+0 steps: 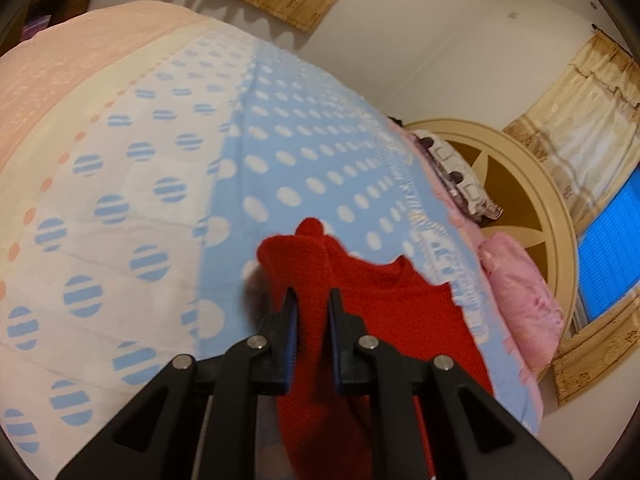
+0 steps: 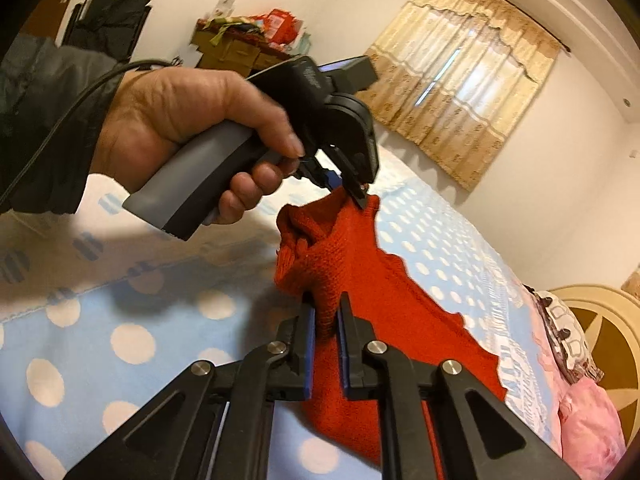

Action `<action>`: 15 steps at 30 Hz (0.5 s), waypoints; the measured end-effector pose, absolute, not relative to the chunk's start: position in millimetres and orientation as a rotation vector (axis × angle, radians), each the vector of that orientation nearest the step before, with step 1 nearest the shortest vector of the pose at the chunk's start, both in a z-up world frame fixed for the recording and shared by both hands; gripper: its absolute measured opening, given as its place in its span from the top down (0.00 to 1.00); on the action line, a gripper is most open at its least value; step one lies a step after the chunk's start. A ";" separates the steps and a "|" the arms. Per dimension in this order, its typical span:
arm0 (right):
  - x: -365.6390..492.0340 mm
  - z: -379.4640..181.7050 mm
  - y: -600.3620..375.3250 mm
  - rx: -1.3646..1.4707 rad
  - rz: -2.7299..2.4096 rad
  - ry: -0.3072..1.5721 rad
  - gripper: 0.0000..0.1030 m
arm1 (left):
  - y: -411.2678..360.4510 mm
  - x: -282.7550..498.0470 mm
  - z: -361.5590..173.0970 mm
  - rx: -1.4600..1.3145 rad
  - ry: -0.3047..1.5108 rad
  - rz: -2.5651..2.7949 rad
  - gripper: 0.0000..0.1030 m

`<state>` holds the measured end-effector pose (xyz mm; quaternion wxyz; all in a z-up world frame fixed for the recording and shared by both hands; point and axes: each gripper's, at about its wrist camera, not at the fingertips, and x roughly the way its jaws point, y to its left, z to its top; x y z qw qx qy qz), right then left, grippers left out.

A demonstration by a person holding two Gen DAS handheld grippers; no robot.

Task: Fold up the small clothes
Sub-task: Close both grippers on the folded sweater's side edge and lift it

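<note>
- Knitwear first: a small red knitted garment [image 2: 360, 292] hangs bunched between both tools, its upper edge lifted off the bed while its lower part trails on the cover toward 5 o'clock in the right wrist view.
- The right gripper [image 2: 325, 320] has its fingers nearly closed, pinching a fold of the red knit between the blue pads.
- The left gripper [image 2: 362, 200], held by a hand [image 2: 188, 128] in a dark sleeve at 10 o'clock of that view, has its tips clamped on another part of the same top edge; in its own view, the left gripper [image 1: 312, 312] shows red knit between nearly closed fingers.
- Step in hand, as I judge it: the garment is picked up at two points for spreading or the first fold; nothing is neatly folded yet.
- The next move probably calls for drawing the two grips apart to pull the edge taut, then laying the cloth flat without letting the stretchy knit slip out.
- The surface is a bed with a light blue cover with white dots [image 1: 304, 152], and a white quilt with striped blue dots [image 1: 120, 208] toward 9 o'clock.
- Pink pillows [image 1: 520, 292] and a cream round headboard [image 1: 532, 184] sit at 3 o'clock in the left wrist view.
- Beige curtains [image 2: 464, 80] hang at 1 o'clock; a cluttered shelf [image 2: 248, 40] stands at 11 o'clock.
</note>
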<state>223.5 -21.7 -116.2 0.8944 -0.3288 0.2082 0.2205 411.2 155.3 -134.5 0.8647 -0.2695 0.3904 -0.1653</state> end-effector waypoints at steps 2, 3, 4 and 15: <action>226.9 -116.5 -28.1 -0.663 0.444 0.432 0.92 | 148.0 414.5 -128.1 -0.585 0.801 -0.363 0.87; 228.7 -115.6 -32.4 -0.653 0.436 0.431 0.92 | 146.0 415.8 -126.5 -0.592 0.795 -0.366 0.87; 227.2 -115.8 -32.7 -0.646 0.429 0.430 0.92 | 140.8 417.7 -123.0 -0.602 0.786 -0.375 0.87; 238.1 -100.4 -82.4 -0.555 0.344 0.407 0.93 | 90.3 429.5 -92.3 -0.565 0.747 -0.425 0.87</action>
